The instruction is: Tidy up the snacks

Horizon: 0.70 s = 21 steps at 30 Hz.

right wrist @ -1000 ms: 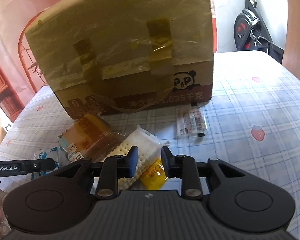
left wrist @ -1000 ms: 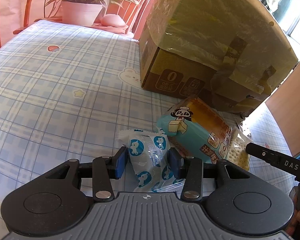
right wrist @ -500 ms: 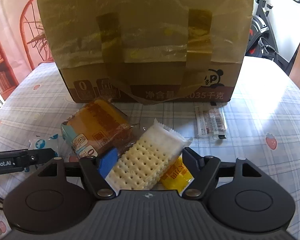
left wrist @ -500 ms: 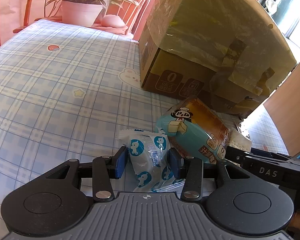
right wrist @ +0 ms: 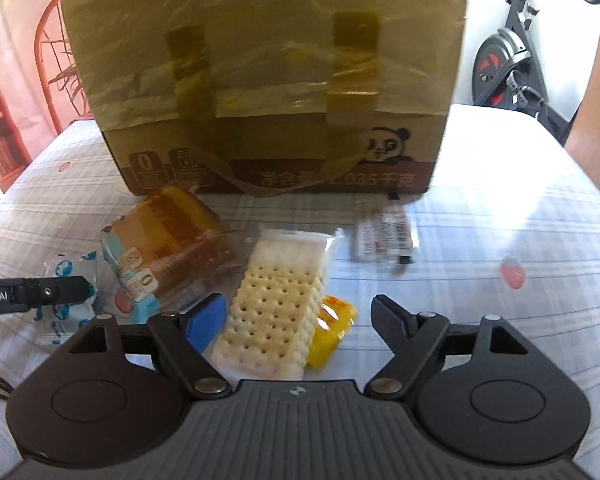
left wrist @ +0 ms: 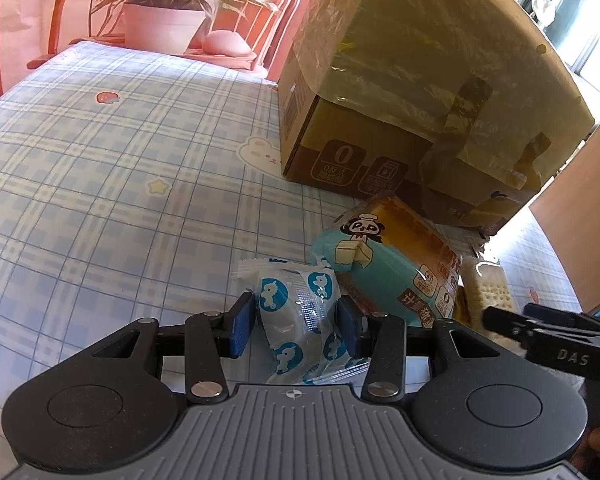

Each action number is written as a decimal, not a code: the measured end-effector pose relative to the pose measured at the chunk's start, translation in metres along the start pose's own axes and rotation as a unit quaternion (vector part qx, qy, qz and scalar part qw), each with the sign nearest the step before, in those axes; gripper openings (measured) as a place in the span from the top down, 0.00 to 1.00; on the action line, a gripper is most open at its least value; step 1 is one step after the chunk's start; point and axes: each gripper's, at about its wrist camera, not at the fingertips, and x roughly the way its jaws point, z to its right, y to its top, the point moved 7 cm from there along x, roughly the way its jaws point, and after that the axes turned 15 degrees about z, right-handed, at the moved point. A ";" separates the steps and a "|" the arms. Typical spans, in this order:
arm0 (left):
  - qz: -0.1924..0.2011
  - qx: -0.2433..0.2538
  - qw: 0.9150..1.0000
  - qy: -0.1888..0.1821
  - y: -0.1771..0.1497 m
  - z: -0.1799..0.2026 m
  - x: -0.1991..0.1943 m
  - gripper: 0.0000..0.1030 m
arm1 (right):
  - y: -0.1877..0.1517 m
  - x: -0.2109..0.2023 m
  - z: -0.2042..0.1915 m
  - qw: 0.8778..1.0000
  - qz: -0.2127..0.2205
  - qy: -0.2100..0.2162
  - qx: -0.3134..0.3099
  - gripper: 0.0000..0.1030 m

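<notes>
The left gripper [left wrist: 296, 326] clamps a crinkly white-and-blue pouch [left wrist: 300, 312] on the plaid tablecloth [left wrist: 120, 184]; the right gripper [right wrist: 300, 320] is spread wide around a perforated cracker pack [right wrist: 276, 308], near the taped cardboard box [right wrist: 268, 80].

Strong daylight, from the window side at upper right of the left wrist view. Blown-out glare patch on the blue checked tablecloth [right wrist: 512, 184] at right in the right wrist view; pattern washed out there. Taped brown cardboard box [right wrist: 268, 80] has sheen on its plastic wrap; its near face is in shade. Small striped sachet [right wrist: 384, 236] is smeared by motion blur. Clear cracker packet [right wrist: 276, 304] fairly sharp. Fisheye bending curves the box edges [left wrist: 420, 92] and tablecloth lines toward the frame borders; corners vignette dark. Warm pink cast on the background at left.
</notes>
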 end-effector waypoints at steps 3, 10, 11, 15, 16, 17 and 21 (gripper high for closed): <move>0.000 0.000 1.000 0.000 0.000 0.000 0.000 0.54 | 0.004 -0.006 0.011 1.000 0.010 -0.011 -0.001 0.24; 0.000 0.001 1.000 -0.001 0.000 0.000 0.000 0.54 | 0.007 -0.004 0.008 1.000 0.020 0.005 -0.007 0.33; 0.000 0.001 1.000 -0.001 0.000 -0.001 0.000 0.54 | 0.006 -0.002 0.006 1.000 0.018 0.010 -0.005 0.33; 0.001 0.001 1.000 -0.002 0.000 -0.001 0.000 0.54 | 0.003 0.003 0.005 1.000 0.018 0.016 0.015 0.34; 0.001 0.001 1.000 -0.001 0.000 0.000 0.000 0.54 | 0.004 0.004 0.007 0.999 0.020 0.017 0.021 0.34; 0.001 0.001 1.000 -0.001 0.000 -0.001 0.000 0.54 | 0.005 0.005 0.010 0.999 0.021 0.016 0.028 0.35; 0.001 0.001 1.000 -0.001 0.000 -0.001 0.000 0.54 | 0.011 0.008 0.021 0.999 0.029 0.012 0.041 0.35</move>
